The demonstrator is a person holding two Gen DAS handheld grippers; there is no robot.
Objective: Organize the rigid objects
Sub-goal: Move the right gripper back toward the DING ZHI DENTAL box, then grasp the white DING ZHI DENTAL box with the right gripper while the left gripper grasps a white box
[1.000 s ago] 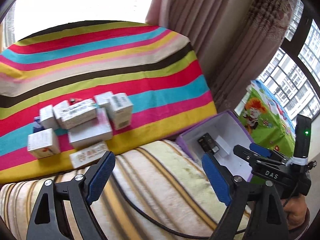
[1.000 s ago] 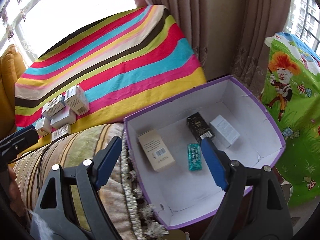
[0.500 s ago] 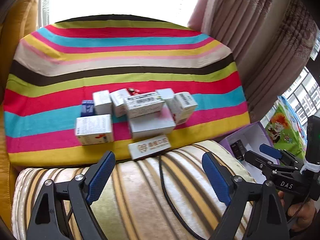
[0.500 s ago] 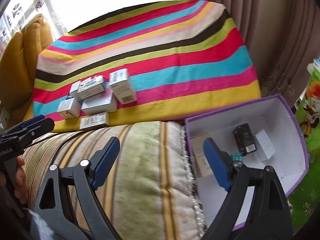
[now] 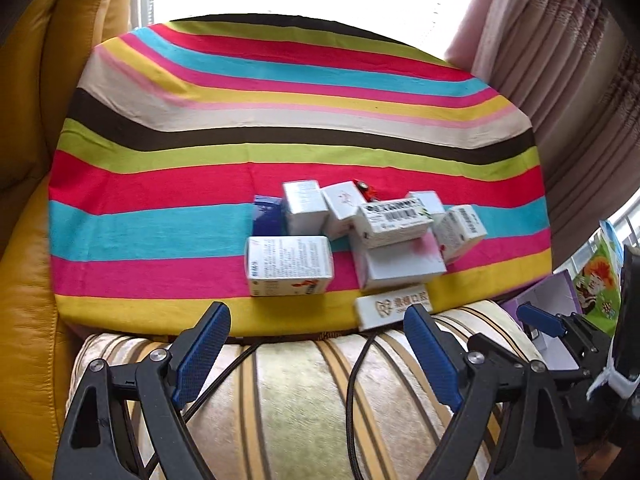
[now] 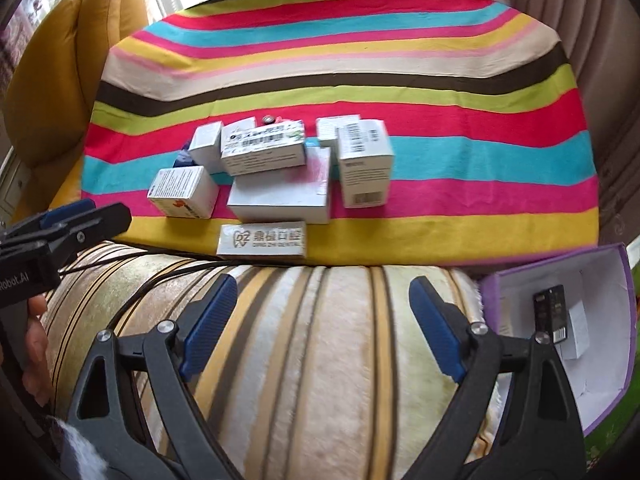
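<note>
Our left tool (image 5: 316,354) gapes wide and empty; our right tool (image 6: 324,328) is opening, nothing between its jaws. Ahead of both lie the small boxes (image 6: 276,168); the purple box (image 6: 560,280) sits right of the right tool.

Flat white box (image 6: 262,240) at the cloth's near edge reads "DING ZHI DENTAL" with Chinese characters; left gripper (image 6: 86,222) body shows "Robot.AI", start cut off.

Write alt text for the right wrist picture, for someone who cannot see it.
A cluster of small white cartons sits on a brightly striped cloth, seen past the right gripper, whose blue-padded jaws are opening with nothing between them above a striped cushion. A purple box at right holds a black carton; the left gripper shows at left.
</note>
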